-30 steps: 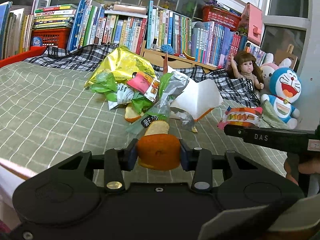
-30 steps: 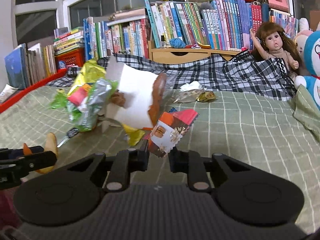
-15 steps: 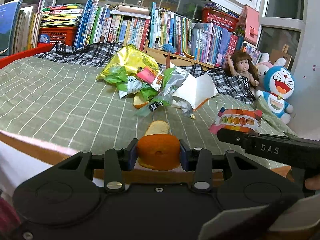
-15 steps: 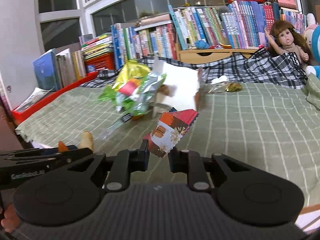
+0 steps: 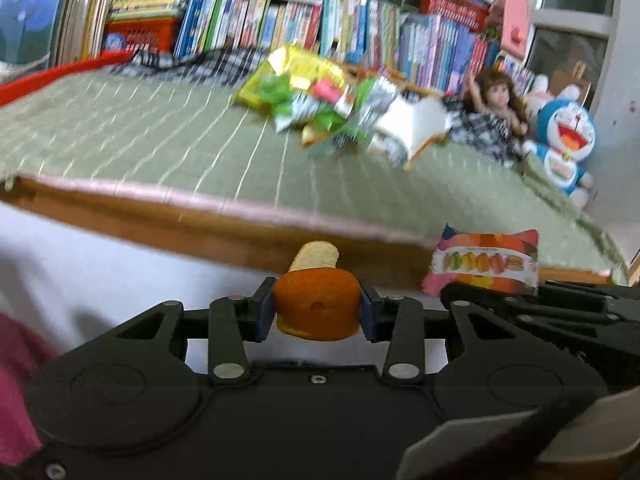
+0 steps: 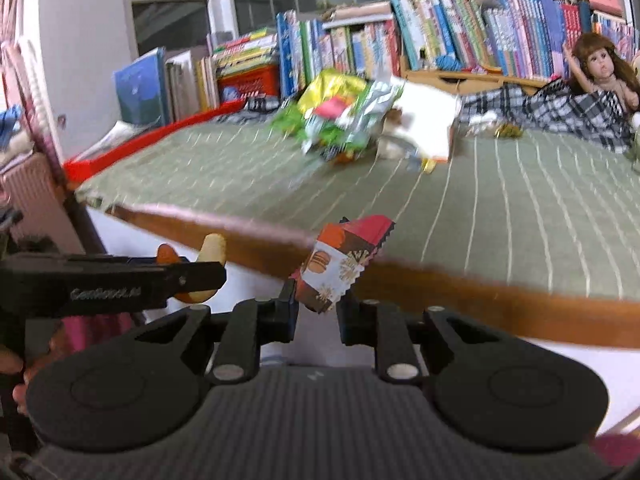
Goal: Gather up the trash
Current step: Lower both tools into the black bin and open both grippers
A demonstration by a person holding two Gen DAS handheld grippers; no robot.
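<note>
Left gripper [image 5: 317,312] clamps orange peel [image 5: 316,307], lower centre of frame: rounded, matte, pale pith curl on top. Right gripper [image 6: 317,307] pinches snack wrapper [image 6: 340,264], centre frame: thin, crinkly, glossy, zigzag edge. Both clear of bed edge [image 6: 460,280]. Advice: keep squeeze steady; wrapper could slip. Trash pile [image 6: 360,120] upper centre on bed.

Both wrist cams off bed edge [image 5: 224,216], low, facing window-side books [image 6: 460,36]; shared: wrapper pile [image 5: 320,100] mid-bed
</note>
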